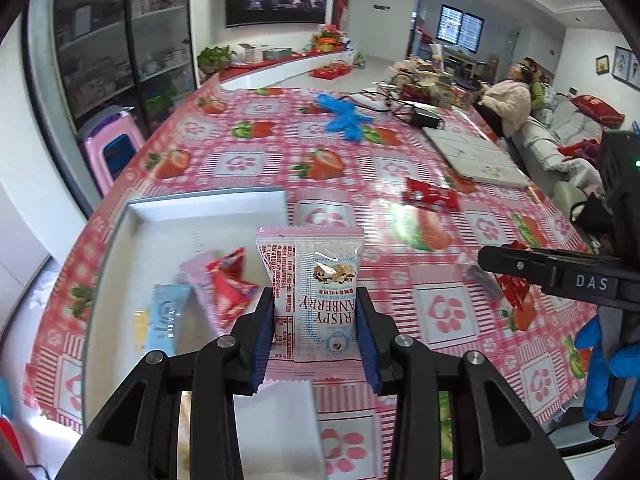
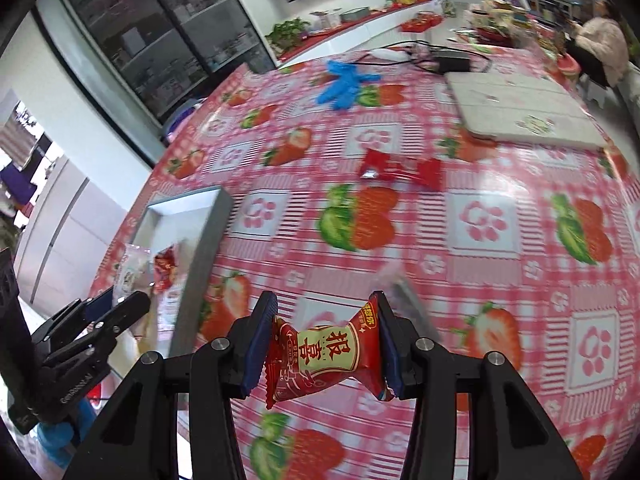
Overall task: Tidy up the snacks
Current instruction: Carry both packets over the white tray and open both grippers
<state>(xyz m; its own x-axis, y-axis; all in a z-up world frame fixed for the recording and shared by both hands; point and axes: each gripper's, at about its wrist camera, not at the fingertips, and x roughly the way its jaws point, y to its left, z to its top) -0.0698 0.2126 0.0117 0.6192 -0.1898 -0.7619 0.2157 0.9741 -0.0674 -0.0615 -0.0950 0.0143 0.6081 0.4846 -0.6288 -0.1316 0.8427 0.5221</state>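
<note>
Two packets in our grip: left hand-held gripper (image 1: 316, 332) clamps the cranberry crisp packet (image 1: 314, 292) above the white tray (image 1: 208, 204); right hand-held gripper (image 2: 326, 340) pinches a red candy (image 2: 328, 354) over the tabletop (image 2: 480, 220). Light, crinkly, slippery; we'd hold mid-body. Only the left view shows the tray's contents clearly

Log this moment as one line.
left gripper: shut on cranberry pack, above tray | right gripper: shut on red candy, over table

Pink-white cranberry crisp pack (image 1: 316, 300) upright in my left tongs, over white tray (image 1: 208, 208); red candy (image 2: 332, 356) pinched crosswise in right.
</note>
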